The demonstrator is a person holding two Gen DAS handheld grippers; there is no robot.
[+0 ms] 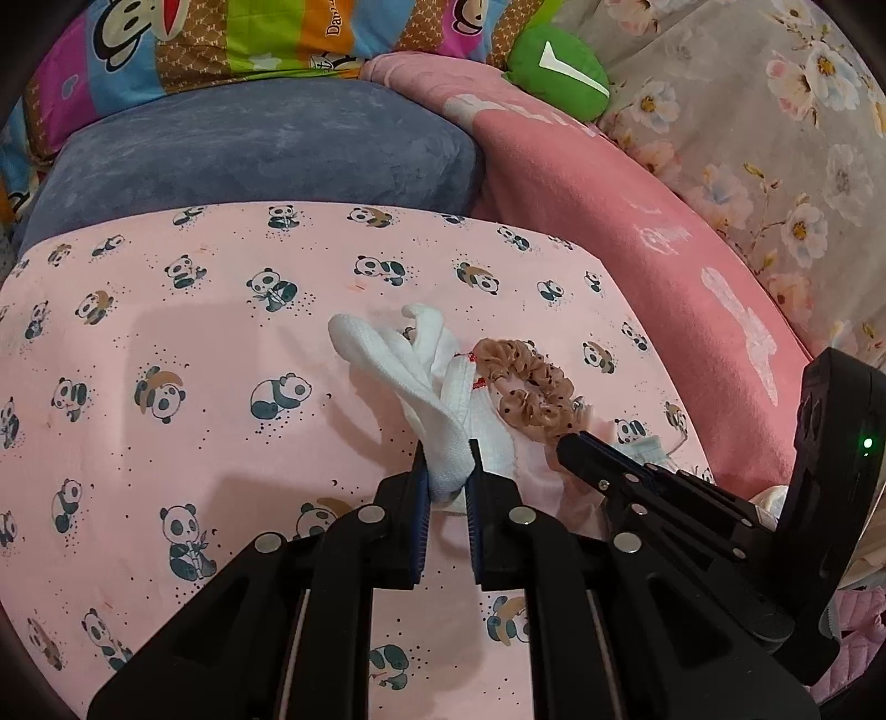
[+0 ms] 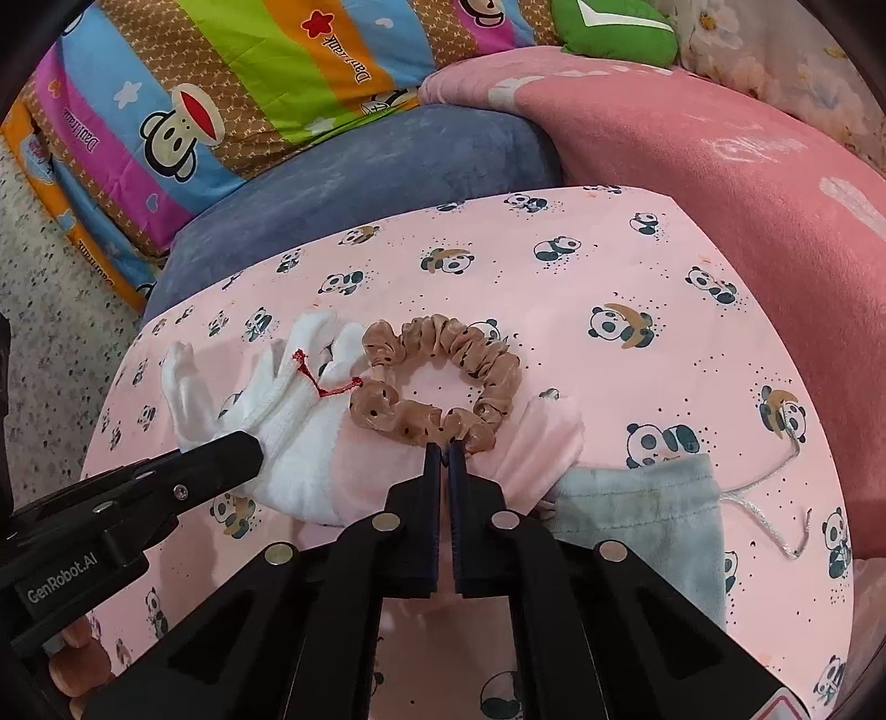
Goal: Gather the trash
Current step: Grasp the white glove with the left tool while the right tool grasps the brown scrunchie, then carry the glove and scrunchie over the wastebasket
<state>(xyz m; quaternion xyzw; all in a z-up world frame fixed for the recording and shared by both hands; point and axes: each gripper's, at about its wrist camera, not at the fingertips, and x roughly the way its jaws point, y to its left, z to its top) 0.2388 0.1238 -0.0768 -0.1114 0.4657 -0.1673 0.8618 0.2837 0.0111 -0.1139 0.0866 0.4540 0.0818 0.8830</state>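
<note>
Pink panda-print sheet (image 1: 221, 343) covers the surface on which everything lies; whether a bed or a cushion is beneath cannot be told. Behind it a grey-blue plush cushion (image 1: 249, 144), and beyond that a bright striped quilt with cartoon monkey faces (image 1: 221, 39). To the right a thick pink blanket (image 1: 637, 210) curves round the sheet's edge, with a floral cloth (image 1: 775, 138) past it and a green plush item (image 1: 559, 69) at the far corner. Speckled floor (image 2: 50, 266) shows at the left of the right wrist view. On the sheet, near the front: a pale blue-grey drawstring pouch (image 2: 653, 498) with its white cord trailing right, lying just beside a pale pink cloth (image 2: 531, 443) that sits partly under the other items. White knitted glove (image 1: 421, 382) with red stitching at the cuff, lying left of centre, fingers pointing away. Touching its cuff on the right, a tan ruffled scrunchie with dark dots (image 2: 443, 382), a closed loop lying flat. Left tongs (image 1: 447, 471) are clamped on the near end of the white glove, fabric bunched between the blue pads. Right tongs (image 2: 444, 451) are closed nearly pad to pad on the near edge of the scrunchie, a fold of its ruffle pinched at the tips. Each tool shows in the other's view, side by side and close together. A person's fingertips (image 2: 72, 659) show at the lower left edge of the right wrist view.
</note>
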